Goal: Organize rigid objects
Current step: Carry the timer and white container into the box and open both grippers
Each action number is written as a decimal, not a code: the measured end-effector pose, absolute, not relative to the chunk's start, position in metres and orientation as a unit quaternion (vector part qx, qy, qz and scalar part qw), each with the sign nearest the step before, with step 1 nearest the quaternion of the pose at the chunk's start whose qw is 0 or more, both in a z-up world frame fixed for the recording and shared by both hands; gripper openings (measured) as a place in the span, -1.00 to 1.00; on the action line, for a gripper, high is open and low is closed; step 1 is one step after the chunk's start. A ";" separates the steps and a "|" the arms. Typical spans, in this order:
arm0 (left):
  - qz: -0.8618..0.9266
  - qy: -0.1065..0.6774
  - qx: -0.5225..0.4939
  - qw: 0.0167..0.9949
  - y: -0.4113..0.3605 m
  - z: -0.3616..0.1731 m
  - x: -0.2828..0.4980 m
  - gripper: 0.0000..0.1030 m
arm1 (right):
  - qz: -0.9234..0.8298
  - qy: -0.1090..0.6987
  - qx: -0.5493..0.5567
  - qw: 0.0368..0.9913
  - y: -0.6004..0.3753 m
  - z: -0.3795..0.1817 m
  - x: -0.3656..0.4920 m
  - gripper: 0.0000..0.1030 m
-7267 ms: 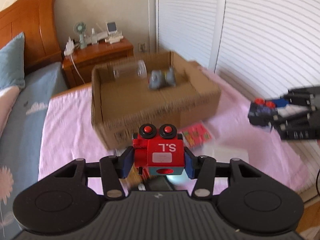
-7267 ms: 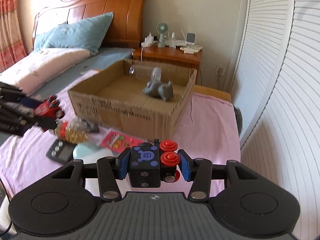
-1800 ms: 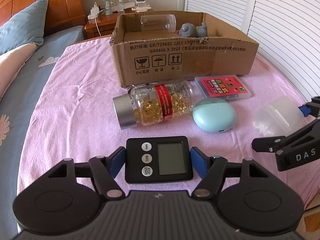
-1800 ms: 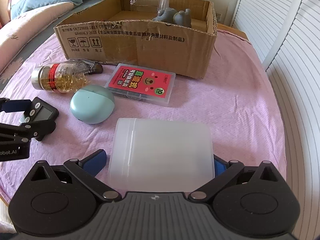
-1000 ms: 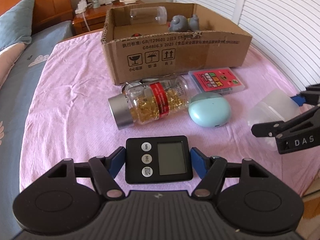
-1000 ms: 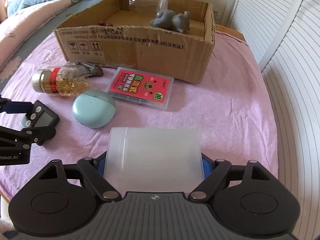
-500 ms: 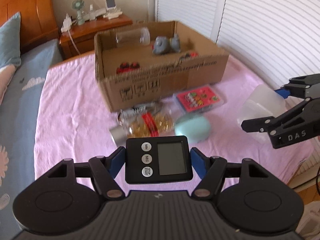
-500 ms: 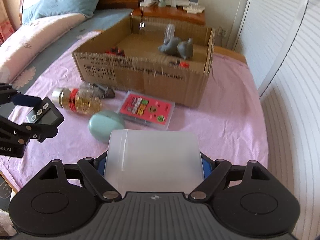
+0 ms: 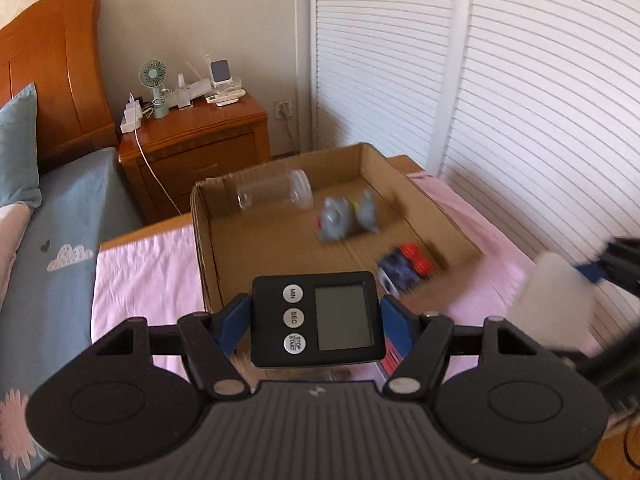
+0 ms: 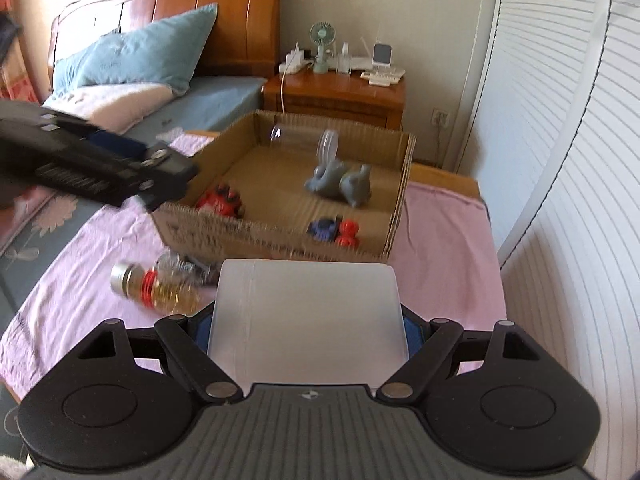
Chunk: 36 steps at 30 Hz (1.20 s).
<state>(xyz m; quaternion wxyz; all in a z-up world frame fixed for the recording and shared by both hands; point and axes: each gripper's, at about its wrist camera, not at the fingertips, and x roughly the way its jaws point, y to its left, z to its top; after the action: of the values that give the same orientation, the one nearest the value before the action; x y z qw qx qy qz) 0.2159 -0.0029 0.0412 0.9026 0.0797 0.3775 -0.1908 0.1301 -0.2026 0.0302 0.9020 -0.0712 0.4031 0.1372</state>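
Between the blue pads of the left gripper [image 9: 316, 318], in the left wrist view, sits a black digital timer [image 9: 316, 318], pinched on both sides with its screen facing up. Behind it, at 12 o'clock, an open cardboard box [image 9: 200, 248] lies on a pink sheet [image 9: 140, 276]. Inside the box are a clear jar [image 9: 274, 196], a grey toy animal [image 9: 348, 218] and a blue toy with red wheels [image 9: 404, 270]. At 3 o'clock, blurred, the right gripper carries something white.

Low in the right wrist view, the right gripper [image 10: 308, 326] clamps a white translucent container [image 10: 308, 320] between its pads. The box stands at 12 o'clock. A bottle of golden capsules [image 10: 158, 286] lies on the sheet at 9 o'clock of the container, and the left gripper hangs at 10 o'clock, beside the box's left corner.
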 end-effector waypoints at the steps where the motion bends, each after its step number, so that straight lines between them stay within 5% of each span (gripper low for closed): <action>1: -0.188 0.381 0.080 0.902 -0.005 0.040 0.227 0.35 | 0.137 0.401 -0.069 0.903 -0.204 0.032 0.133 0.68; 8: -0.146 0.386 0.088 0.906 -0.015 0.023 0.294 0.38 | 0.133 0.392 -0.068 0.908 -0.209 0.036 0.143 0.68; 10: -0.133 0.381 0.088 0.911 -0.014 0.020 0.305 0.75 | 0.131 0.392 -0.067 0.908 -0.210 0.036 0.146 0.68; 14: -0.128 0.378 0.078 0.914 -0.008 0.019 0.305 0.81 | 0.126 0.393 -0.069 0.908 -0.211 0.035 0.151 0.68; 36: -0.074 0.369 0.076 0.923 0.032 0.039 0.137 0.96 | 0.163 0.371 -0.073 0.911 -0.170 0.052 0.202 0.68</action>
<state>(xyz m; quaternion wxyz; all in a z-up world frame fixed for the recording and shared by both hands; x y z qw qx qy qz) 0.1375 0.0317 0.0387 0.9235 0.0763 0.3686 -0.0739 0.2017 -0.1699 0.0518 0.9112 -0.0726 0.3712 0.1632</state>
